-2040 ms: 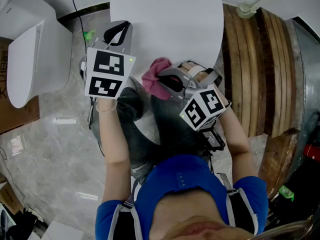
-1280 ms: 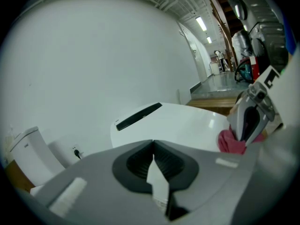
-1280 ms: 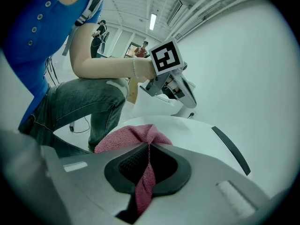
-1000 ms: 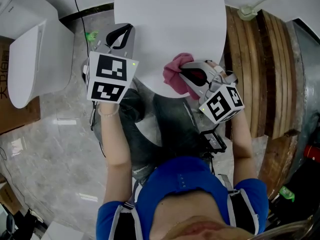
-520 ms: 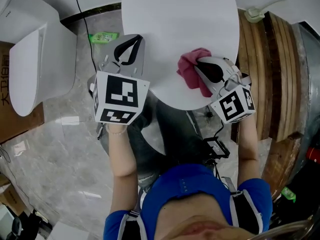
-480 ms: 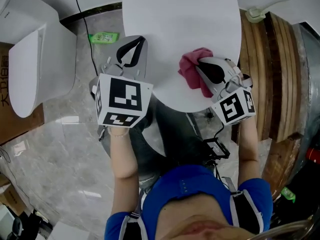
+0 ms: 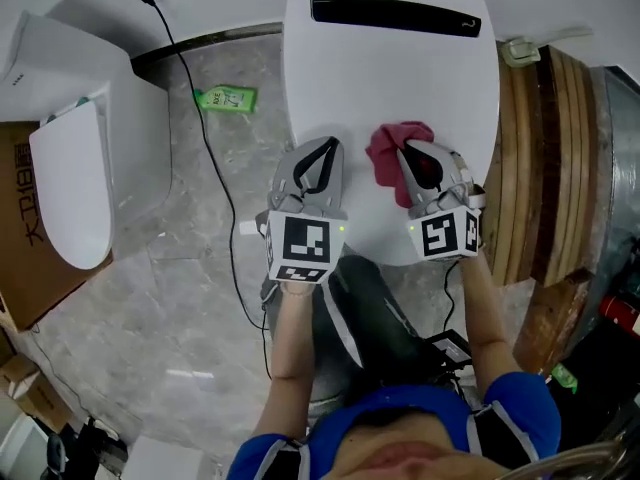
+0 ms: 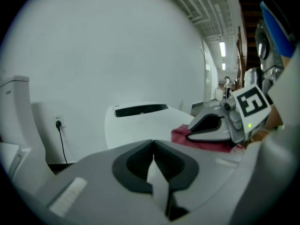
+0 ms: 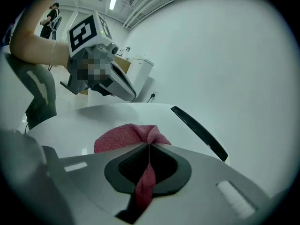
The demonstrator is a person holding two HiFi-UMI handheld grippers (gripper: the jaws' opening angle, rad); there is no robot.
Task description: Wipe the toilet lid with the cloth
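Note:
The white toilet lid [image 7: 400, 68] fills the upper middle of the head view, with a black bar [image 7: 396, 15] across its far end. A pink-red cloth [image 7: 393, 148] lies bunched on the lid, and my right gripper [image 7: 412, 150] is shut on it; a strip of the cloth [image 9: 123, 137] runs back between the jaws. My left gripper [image 7: 324, 147] is shut with nothing in it, over the lid's left edge. In the left gripper view the lid [image 8: 140, 121] lies ahead, with the cloth [image 8: 185, 136] under the right gripper [image 8: 189, 135].
A second white toilet [image 7: 75, 168] stands at the left on the grey marble floor [image 7: 180, 298], with a black cable [image 7: 195, 128] trailing past it and a green packet [image 7: 225, 97]. Wooden slats [image 7: 545, 168] run along the right. A cardboard box [image 7: 20, 258] sits at the far left.
The head view has shifted, so the lid's black bar now shows. Both grippers have come closer together. The cloth, held by the right gripper, now lies further up the lid.

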